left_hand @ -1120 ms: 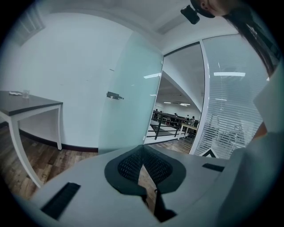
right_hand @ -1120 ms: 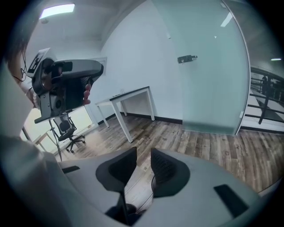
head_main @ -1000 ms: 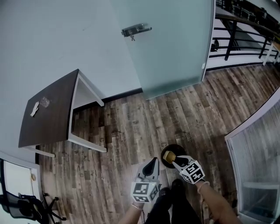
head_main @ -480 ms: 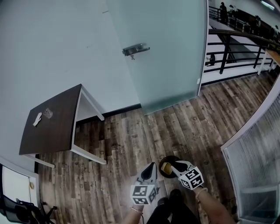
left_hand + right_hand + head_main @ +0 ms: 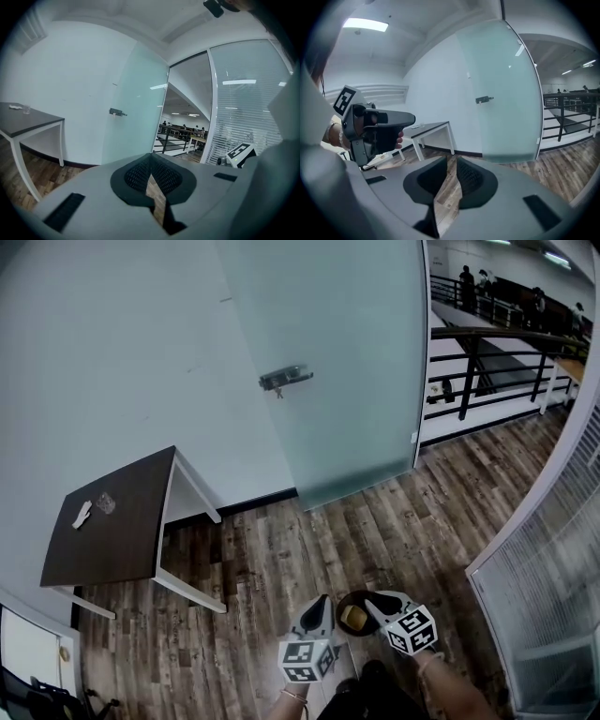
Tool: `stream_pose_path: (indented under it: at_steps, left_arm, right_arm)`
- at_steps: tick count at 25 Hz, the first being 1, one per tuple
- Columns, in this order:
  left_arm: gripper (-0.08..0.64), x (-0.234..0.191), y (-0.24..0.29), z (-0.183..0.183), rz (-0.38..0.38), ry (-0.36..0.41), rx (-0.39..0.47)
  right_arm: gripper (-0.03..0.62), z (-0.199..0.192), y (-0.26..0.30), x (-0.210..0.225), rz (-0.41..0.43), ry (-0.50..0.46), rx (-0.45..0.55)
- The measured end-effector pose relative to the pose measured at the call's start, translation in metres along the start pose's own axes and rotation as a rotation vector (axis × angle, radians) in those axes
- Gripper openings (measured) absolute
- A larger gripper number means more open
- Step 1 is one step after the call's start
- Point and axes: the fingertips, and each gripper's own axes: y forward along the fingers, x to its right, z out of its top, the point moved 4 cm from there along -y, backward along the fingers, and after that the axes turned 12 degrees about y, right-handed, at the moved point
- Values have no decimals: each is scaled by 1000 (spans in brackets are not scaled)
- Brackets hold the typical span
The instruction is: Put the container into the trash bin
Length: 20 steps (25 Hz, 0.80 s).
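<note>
Trash bin, black and round, stands on the wooden floor low in my head view. The yellowish container lies inside it, below the rim. I judge the drop done: the container is where the task wants it, and nothing touches it.

That explains how I find the 2 tools. The right hand-held gripper hangs over the bin's right edge. Its jaws are apart and closing, with only floorboards showing in the gap, so it is released and carries nothing. I read the closing as a return to rest, with no load left to let go.

The left hand-held gripper hovers just beside the bin on the left. Its jaws are clenched tip to tip with nothing between them. It looks like a spare hand here, kept near in case the bin needed steadying.

Both gripper views look out across the room, not down into the bin. They show the frosted glass door with its handle, and the dark bench by the wall. To me that means neither tool is aimed at the container any more. The bench holds 1 small glass and 1 white scrap, well apart from the bin and outside this job.
</note>
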Motion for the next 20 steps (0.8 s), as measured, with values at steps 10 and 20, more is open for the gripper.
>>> stream_pose_path:
  at_steps: [10,20]
  left_arm:
    - [20,26,-34,28,-47,7,20]
    - [20,41,-42,61,-96,57,61]
  right_arm:
    - [63,32,-57,-34,-26,28,146]
    - [50,67,-92,-46,-55,-4,258]
